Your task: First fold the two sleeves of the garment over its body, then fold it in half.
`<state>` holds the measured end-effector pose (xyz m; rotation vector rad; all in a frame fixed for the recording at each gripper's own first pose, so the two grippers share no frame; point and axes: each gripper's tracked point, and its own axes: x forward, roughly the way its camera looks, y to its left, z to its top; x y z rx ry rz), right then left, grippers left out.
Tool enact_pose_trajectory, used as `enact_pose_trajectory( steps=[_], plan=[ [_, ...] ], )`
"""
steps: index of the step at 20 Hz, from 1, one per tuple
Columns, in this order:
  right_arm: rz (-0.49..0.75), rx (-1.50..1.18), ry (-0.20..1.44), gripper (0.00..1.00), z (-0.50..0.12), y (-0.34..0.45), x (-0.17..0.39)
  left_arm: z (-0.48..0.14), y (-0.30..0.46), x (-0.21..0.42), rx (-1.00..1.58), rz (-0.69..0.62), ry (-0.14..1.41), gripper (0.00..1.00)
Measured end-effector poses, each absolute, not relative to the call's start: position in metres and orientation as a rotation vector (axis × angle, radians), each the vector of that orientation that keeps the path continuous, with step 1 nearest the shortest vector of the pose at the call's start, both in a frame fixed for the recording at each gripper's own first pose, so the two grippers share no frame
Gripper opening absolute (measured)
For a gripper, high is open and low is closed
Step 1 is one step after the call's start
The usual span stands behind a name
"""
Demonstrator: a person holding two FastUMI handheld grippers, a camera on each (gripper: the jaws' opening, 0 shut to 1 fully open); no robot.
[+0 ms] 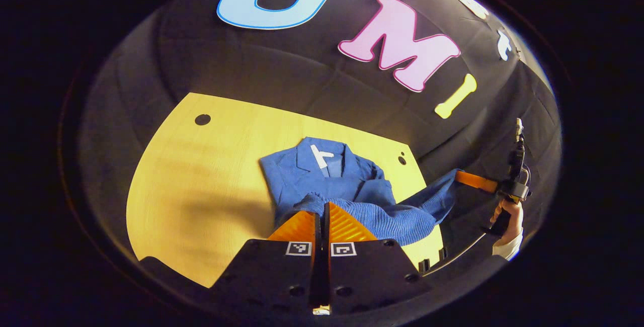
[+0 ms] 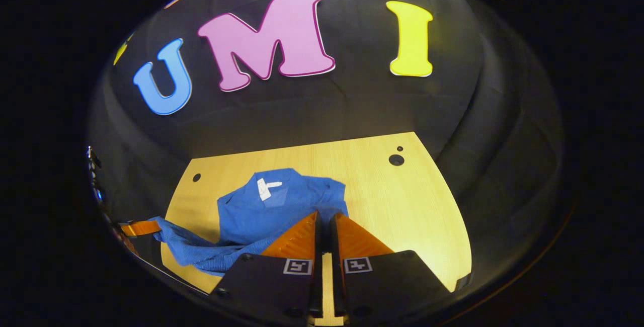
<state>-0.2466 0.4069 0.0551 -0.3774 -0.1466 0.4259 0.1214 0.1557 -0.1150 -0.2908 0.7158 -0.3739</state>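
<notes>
A blue collared garment [image 1: 327,176] with a white neck label lies on the yellow wooden table [image 1: 201,176], collar toward the far wall. Its lower hem is lifted and stretched between both grippers. My left gripper [image 1: 322,209] is shut on the ribbed hem at its tips. Off to the right, the right gripper [image 1: 460,177] pinches the hem's other corner, held by a hand [image 1: 510,214]. In the right gripper view, the right gripper [image 2: 324,215] is closed at the garment [image 2: 271,211], and the left gripper [image 2: 158,226] grips the cloth at far left.
The table [image 2: 402,206] has a round hole [image 2: 396,160] near its far right corner and another hole [image 1: 203,119] near its far left corner. Bare tabletop lies to both sides of the garment. Black cloth walls surround the table.
</notes>
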Motion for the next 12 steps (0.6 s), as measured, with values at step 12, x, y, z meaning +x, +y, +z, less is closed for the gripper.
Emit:
enact_pose_trajectory(
  steps=[12],
  plan=[
    [0.346,-0.481,0.107,0.09,0.048,0.472,-0.004,-0.216,0.134,0.296,-0.324,-0.182,0.855,0.06]
  ],
)
